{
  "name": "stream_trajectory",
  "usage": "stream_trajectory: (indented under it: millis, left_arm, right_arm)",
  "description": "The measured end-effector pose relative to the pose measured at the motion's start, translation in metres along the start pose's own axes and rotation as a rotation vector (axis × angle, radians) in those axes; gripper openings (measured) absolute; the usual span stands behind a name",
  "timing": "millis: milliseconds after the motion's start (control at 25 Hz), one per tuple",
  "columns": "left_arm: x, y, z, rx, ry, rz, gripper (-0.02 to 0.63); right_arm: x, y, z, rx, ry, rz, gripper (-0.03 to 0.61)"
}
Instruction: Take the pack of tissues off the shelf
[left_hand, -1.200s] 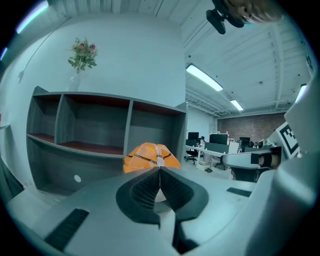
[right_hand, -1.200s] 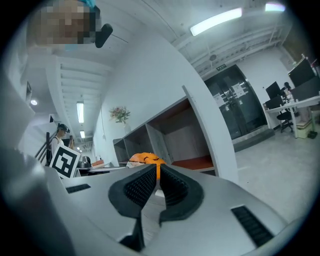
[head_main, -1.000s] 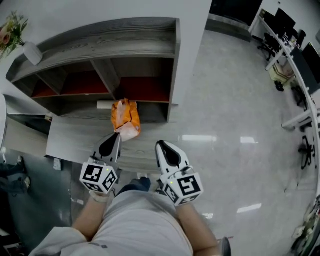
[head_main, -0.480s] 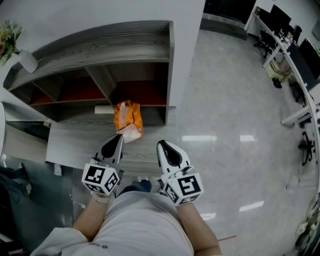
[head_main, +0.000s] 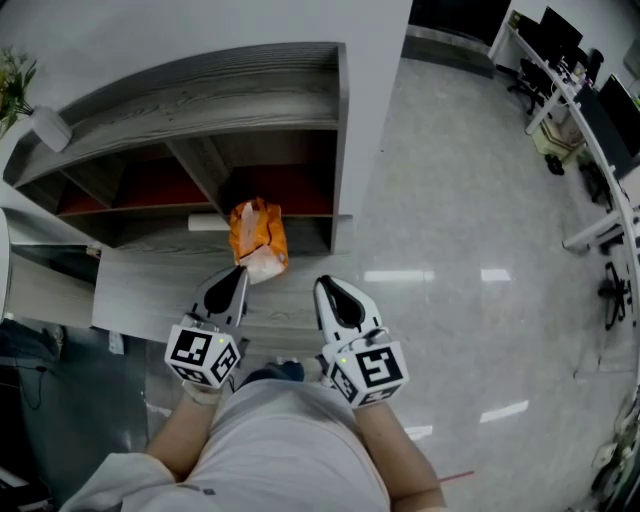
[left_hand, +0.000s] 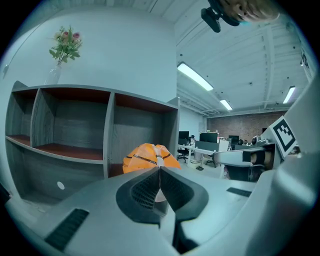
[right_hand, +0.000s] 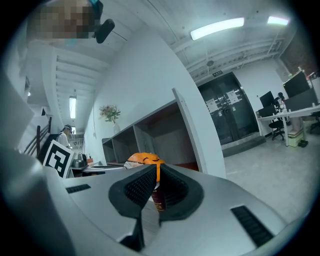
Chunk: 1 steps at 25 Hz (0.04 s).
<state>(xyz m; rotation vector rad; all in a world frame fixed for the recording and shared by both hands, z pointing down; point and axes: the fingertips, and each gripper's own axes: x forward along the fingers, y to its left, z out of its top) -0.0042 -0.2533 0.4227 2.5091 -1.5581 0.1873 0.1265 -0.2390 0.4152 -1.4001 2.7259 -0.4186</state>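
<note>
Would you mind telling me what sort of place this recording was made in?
Probably an open-plan office: desks with monitors and chairs line a polished floor, beside a grey shelf.

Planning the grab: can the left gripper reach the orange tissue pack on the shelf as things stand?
Probably yes: nothing stands between the left gripper and the tissue pack, though its shut jaws must open first.

Both closed: left gripper (head_main: 240, 270), right gripper (head_main: 321, 285)
</note>
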Motion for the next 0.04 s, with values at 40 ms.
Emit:
stream_trajectory:
  millis: [40]
  left_arm:
    - [0.0011, 0.001, 0.0007, 0.001, 0.0, 0.0, 0.018]
  right_arm:
    - [0.0017, -0.0003, 0.0009, -0.002, 0.0, 0.001, 0.031]
